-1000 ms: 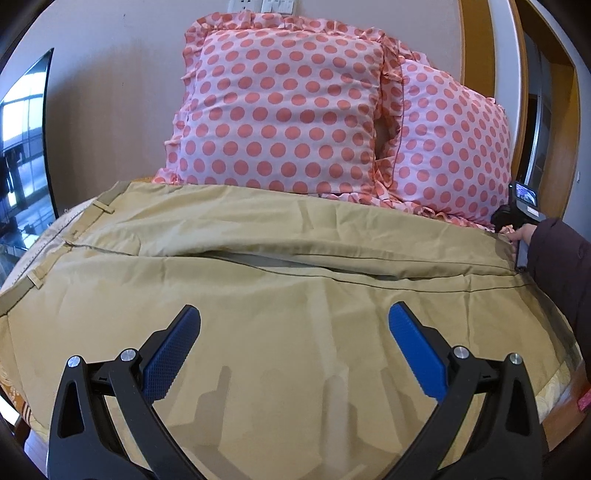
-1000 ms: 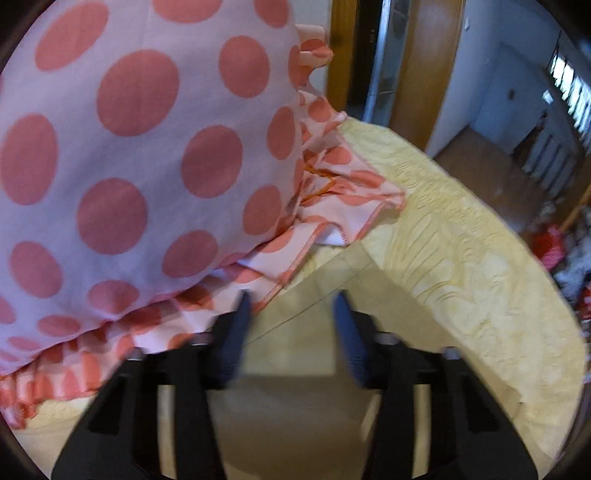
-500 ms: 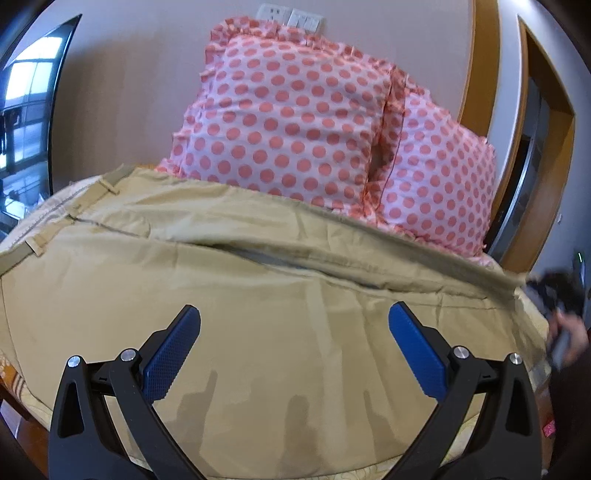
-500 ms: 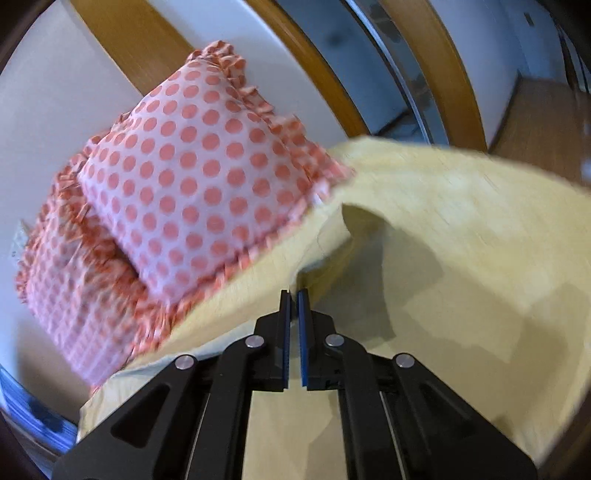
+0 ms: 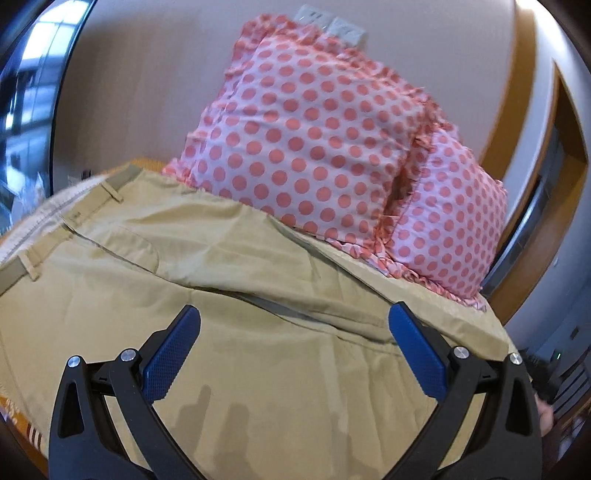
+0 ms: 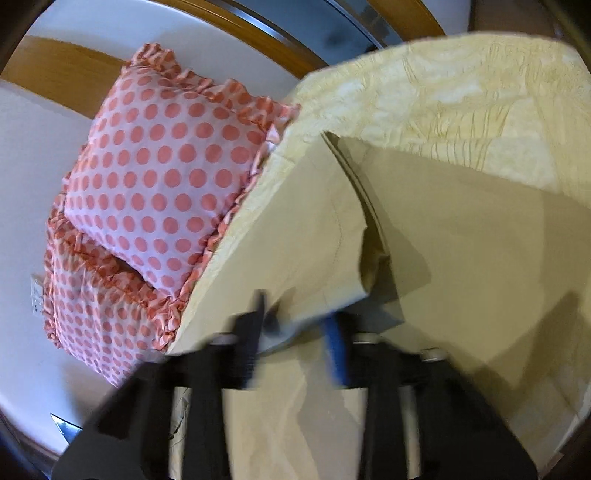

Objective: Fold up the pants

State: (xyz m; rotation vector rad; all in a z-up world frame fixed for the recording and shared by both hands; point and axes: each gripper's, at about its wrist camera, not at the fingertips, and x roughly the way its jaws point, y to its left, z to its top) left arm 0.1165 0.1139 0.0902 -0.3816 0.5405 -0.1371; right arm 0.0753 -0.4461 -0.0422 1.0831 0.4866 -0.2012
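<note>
- The right gripper [image 6: 295,325] is smearing badly in its own view; its fingers are showing a gap with a lifted flap of the pants [image 6: 314,229] crossing in front of them, and I cannot tell whether they are pinching the cloth or standing apart from it.
- The left gripper [image 5: 293,332] is hovering with its blue pads [image 5: 171,356] spread wide, nothing between them.
- The khaki pants [image 5: 221,295] are lying spread across the bed, waistband and belt loops toward the left edge of the left wrist view, one leg lying over the other along a long seam.
- The pants' far hem is running out of the left view at the right, where only a dark, blurred shape is showing at the frame edge.
- Only the right wrist view is showing the yellow bedspread [image 6: 461,92] beyond the pants and the raised cloth corner casting a shadow.
- Only the left wrist view is showing the waistband and the wall sockets [image 5: 332,26] above the pillows.
- Two polka-dot pillows [image 5: 306,147] are leaning at the head of the bed, touching the pants' far edge; the right view is catching them [image 6: 166,177] tilted sideways.
</note>
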